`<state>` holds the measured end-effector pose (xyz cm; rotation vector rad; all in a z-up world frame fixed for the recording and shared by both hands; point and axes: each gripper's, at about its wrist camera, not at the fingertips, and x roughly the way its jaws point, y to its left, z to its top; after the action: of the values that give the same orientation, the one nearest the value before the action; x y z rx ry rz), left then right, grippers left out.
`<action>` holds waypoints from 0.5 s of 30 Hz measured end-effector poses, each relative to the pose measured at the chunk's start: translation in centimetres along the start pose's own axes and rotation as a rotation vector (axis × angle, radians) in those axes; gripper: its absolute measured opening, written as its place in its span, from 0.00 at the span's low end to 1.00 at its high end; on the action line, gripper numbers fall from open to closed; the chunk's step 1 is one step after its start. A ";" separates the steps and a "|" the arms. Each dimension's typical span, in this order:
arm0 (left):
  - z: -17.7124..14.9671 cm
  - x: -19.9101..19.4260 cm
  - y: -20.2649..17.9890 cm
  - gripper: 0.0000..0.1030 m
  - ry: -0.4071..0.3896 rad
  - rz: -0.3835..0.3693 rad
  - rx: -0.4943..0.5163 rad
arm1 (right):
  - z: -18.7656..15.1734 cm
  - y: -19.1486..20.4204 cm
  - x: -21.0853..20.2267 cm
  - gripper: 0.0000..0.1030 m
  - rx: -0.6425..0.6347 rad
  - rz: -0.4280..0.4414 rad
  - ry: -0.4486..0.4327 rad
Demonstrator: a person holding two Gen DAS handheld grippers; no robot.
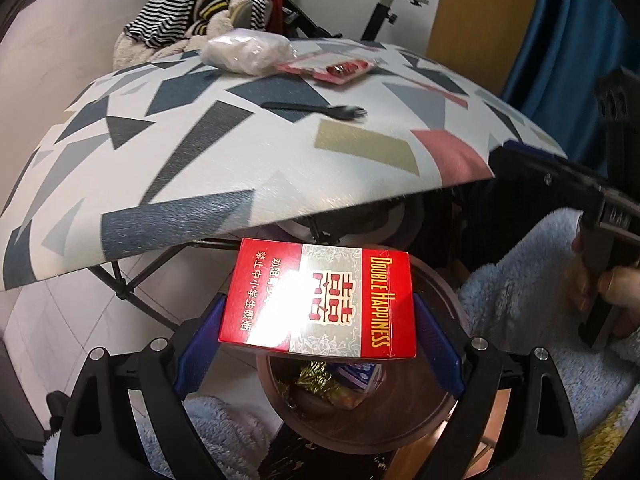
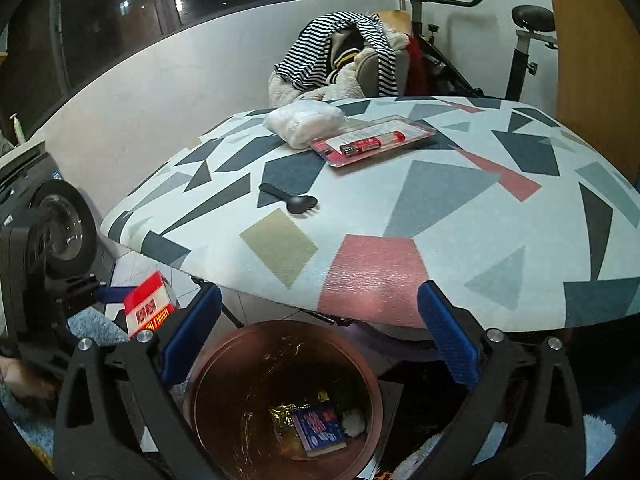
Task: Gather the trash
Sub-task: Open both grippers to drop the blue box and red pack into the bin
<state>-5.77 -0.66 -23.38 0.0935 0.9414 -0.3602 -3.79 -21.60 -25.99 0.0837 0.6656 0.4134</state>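
My left gripper [image 1: 318, 320] is shut on a red Double Happiness cigarette box [image 1: 320, 300], held above the brown round bin [image 1: 436, 384] beside the table; the box also shows in the right wrist view [image 2: 148, 306]. My right gripper [image 2: 320, 332] is open and empty above the same bin [image 2: 224, 360], which holds a blue packet [image 2: 318, 428] and gold wrapper. On the patterned table [image 2: 440, 208] lie a black plastic spork [image 2: 290, 200], a red battery blister pack [image 2: 372, 142] and a white plastic bag [image 2: 304, 122].
A chair piled with striped clothes [image 2: 340, 52] and an exercise bike [image 2: 520, 52] stand behind the table. Blue fluffy fabric [image 1: 516, 292] lies near the bin. A blue curtain [image 1: 572, 32] hangs at right.
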 end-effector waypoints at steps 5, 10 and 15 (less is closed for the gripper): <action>-0.1 0.8 -0.6 0.85 0.030 0.010 0.026 | -0.2 -0.1 0.1 0.94 0.001 -0.002 0.003; -0.1 1.0 -0.6 0.91 0.042 0.012 0.025 | -0.2 -0.2 0.3 0.94 0.009 -0.003 0.012; -0.1 1.0 -0.5 0.92 0.040 0.022 0.019 | -0.3 -0.1 0.4 0.94 0.013 -0.001 0.018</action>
<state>-5.46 -1.35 -24.19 0.1285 0.9762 -0.3483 -3.68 -21.58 -26.50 0.0921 0.6862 0.4098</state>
